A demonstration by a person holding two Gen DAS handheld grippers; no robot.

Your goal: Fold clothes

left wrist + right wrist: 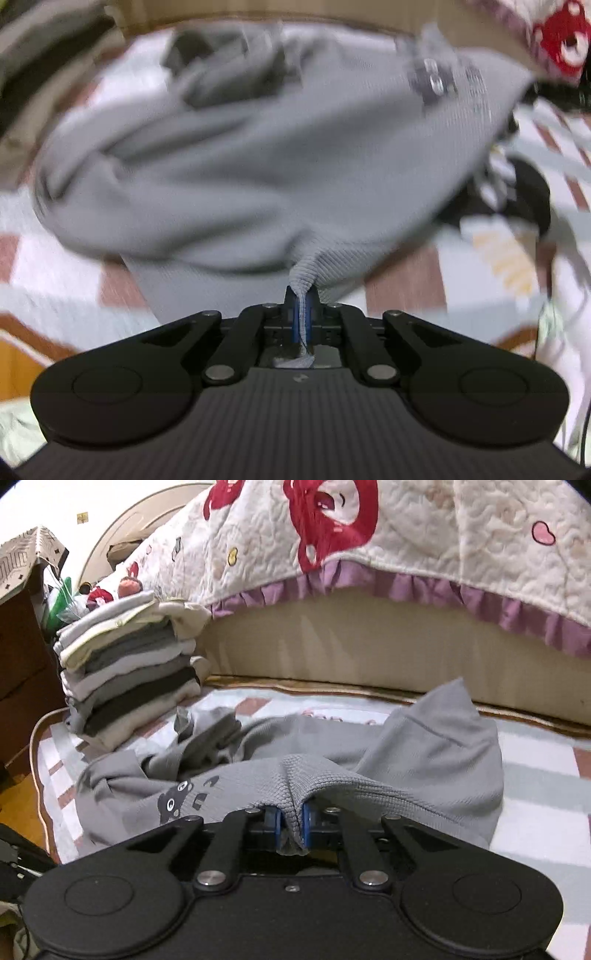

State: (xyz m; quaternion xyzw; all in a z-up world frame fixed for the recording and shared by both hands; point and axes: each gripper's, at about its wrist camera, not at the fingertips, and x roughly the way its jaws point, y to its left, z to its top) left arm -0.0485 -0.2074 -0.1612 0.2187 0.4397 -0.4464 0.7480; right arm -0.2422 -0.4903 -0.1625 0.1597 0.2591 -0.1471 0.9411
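A grey knit garment (pixel 258 155) with a small dark cartoon print (pixel 170 801) lies rumpled on a checked mat (pixel 535 812). In the left wrist view, my left gripper (pixel 302 314) is shut on a pinched edge of the grey cloth, which bunches up just ahead of the blue pads. That view is blurred. In the right wrist view, my right gripper (pixel 291 823) is shut on another fold of the same garment (pixel 424 760), the cloth wedged between its blue pads and lifted into a ridge.
A stack of folded clothes (pixel 129 679) stands at the mat's back left corner. Behind the mat runs a beige bed side (pixel 369 646) under a quilted cover (pixel 332 535) with red prints. A dark wooden cabinet (pixel 18 653) stands at far left. The other gripper's dark body (pixel 532 195) shows at right.
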